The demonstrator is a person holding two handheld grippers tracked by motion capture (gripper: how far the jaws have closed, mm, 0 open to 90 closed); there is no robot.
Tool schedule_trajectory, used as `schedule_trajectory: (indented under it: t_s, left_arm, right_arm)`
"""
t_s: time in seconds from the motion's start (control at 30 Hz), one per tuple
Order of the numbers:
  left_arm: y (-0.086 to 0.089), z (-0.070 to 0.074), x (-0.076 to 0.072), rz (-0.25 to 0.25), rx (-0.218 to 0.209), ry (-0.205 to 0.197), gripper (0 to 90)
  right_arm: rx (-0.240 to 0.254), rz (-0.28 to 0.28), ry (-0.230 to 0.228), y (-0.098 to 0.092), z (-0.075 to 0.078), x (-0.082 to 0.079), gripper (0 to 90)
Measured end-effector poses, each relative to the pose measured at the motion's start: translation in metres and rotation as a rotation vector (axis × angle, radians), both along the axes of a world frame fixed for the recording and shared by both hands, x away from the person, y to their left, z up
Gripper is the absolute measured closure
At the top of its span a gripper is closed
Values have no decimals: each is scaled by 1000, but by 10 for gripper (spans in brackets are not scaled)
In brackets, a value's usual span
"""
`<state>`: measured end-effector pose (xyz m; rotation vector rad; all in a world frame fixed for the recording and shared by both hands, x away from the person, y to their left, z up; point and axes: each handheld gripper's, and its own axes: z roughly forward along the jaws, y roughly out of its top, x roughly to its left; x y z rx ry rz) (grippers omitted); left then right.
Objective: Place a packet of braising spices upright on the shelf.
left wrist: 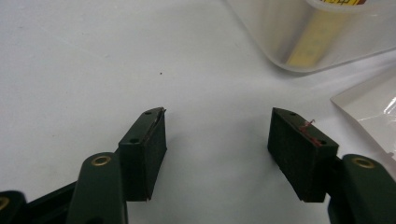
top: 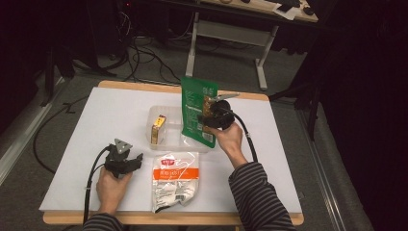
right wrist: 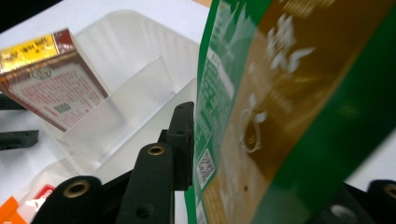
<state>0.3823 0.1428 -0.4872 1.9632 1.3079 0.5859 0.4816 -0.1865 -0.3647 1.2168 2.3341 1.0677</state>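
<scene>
A yellow-and-brown box [top: 158, 129] stands in the clear tray [top: 168, 111], and a white-and-orange pouch [top: 175, 180] lies just in front of it on my white table [top: 110, 115], dark floor and cables beyond. My left gripper [top: 138, 158] rests on the table, spread and empty. The green pouch [top: 198, 111] stands upright in the tray's right compartment between the jaws of my right gripper [top: 208, 117]; I cannot tell whether they press on it.

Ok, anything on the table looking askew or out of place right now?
The green pouch stands on end, tilted, over the clear tray's right compartment, between the right claw's jaws. The yellow box leans in the left compartment. The white-and-orange bag lies flat outside the tray.
</scene>
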Motion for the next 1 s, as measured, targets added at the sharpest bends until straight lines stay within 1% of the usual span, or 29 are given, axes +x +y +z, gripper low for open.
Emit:
schedule_trajectory:
  t_s: [0.13, 0.2, 0.3, 0.37, 0.43, 0.47, 0.5, 0.57, 0.6, 0.63, 0.7, 0.77, 0.83, 0.93, 0.97, 1.0]
  left_arm:
    - [0, 0, 0, 0, 0, 0, 378]
    - [0, 0, 0, 0, 1, 0, 378]
    - [0, 0, 0, 0, 0, 0, 378]
    - [0, 0, 0, 0, 0, 0, 378]
    - [0, 0, 0, 0, 0, 0, 378]
    - [0, 0, 0, 0, 1, 0, 378]
    - [0, 0, 0, 0, 1, 0, 377]
    - [0, 0, 0, 0, 0, 0, 378]
    - [0, 0, 0, 0, 0, 0, 378]
    - [0, 0, 0, 0, 0, 0, 378]
    - [0, 0, 0, 0, 0, 0, 378]
    - [0, 0, 0, 0, 1, 0, 377]
    - [0, 0, 0, 0, 1, 0, 378]
    - [0, 0, 0, 0, 1, -1, 377]
    - [0, 0, 0, 0, 1, -1, 378]
    - [0, 0, 0, 0, 1, -1, 378]
  right_arm:
    - [-11, 9, 55, -1, 4, 6, 729]
    - [-12, 19, 93, 0, 4, 9, 751]
    - [-36, 39, 144, 2, 4, 14, 793]
    - [-48, 49, 165, 4, 4, 17, 824]
    - [-66, 55, 175, 5, 6, 17, 887]
    - [-78, 65, 168, 6, 6, 17, 894]
    - [-85, 63, 166, 6, 6, 16, 898]
    - [-86, 69, 152, 6, 7, 15, 900]
    - [-81, 62, 144, 6, 8, 14, 900]
    - [-70, 59, 133, 5, 8, 13, 900]
    - [-33, 47, 95, 1, 9, 10, 900]
    - [-7, 26, 60, -3, 9, 7, 900]
    - [6, 16, 29, -5, 9, 4, 900]
    - [41, 6, -25, -6, 11, 0, 900]
    - [47, 3, -43, -5, 12, -1, 900]
    - [42, -4, -55, -4, 12, -2, 900]
